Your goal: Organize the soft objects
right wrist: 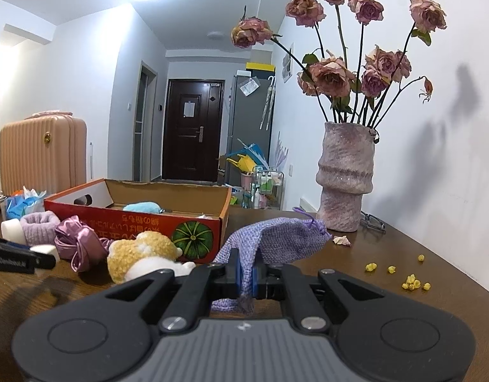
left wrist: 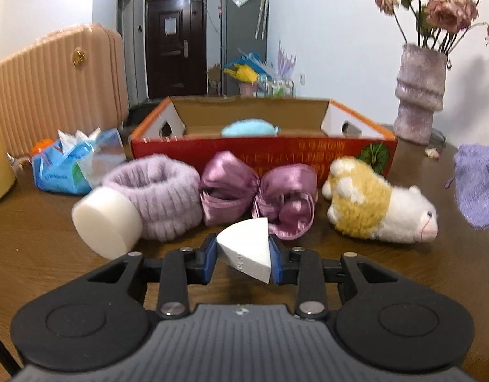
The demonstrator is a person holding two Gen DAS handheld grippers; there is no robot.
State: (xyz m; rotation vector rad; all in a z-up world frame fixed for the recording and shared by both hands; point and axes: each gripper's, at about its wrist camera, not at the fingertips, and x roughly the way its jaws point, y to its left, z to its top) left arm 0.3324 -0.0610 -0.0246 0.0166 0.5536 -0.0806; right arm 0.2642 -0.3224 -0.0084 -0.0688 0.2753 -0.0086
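1. The left gripper [left wrist: 243,262] has its fingers closed on a white wedge sponge [left wrist: 246,256], held just above the desk [left wrist: 47,254] in front of the row of soft things.
2. The right gripper [right wrist: 245,275] has its fingers pinched nearly together on a fold of the purple knit pouch [right wrist: 276,242]; most of the pouch drapes forward of the fingers, and its far end seems to rest on or just over the desk.
3. The red cardboard box [left wrist: 263,151] stands open behind the row. Only one thing shows inside it, a light blue fluffy item [left wrist: 249,127]; the rest of its floor is partly hidden by the front wall.
4. Outside the box, on the desk just in front of it: a white round sponge [left wrist: 106,222] touching a lilac fuzzy band [left wrist: 155,191], a pink satin bow [left wrist: 257,194] beside that, and a yellow and white plush toy [left wrist: 378,207] lying on its side.
5. Judging by this, the task is at an early stage: one item appears stored, two are in hand and four wait on the desk.
6. The likely next step is to carry the wedge sponge and the pouch over the front wall and drop them in.
7. The vase of dried roses [right wrist: 346,175] stands to the right of the box, near the pouch.
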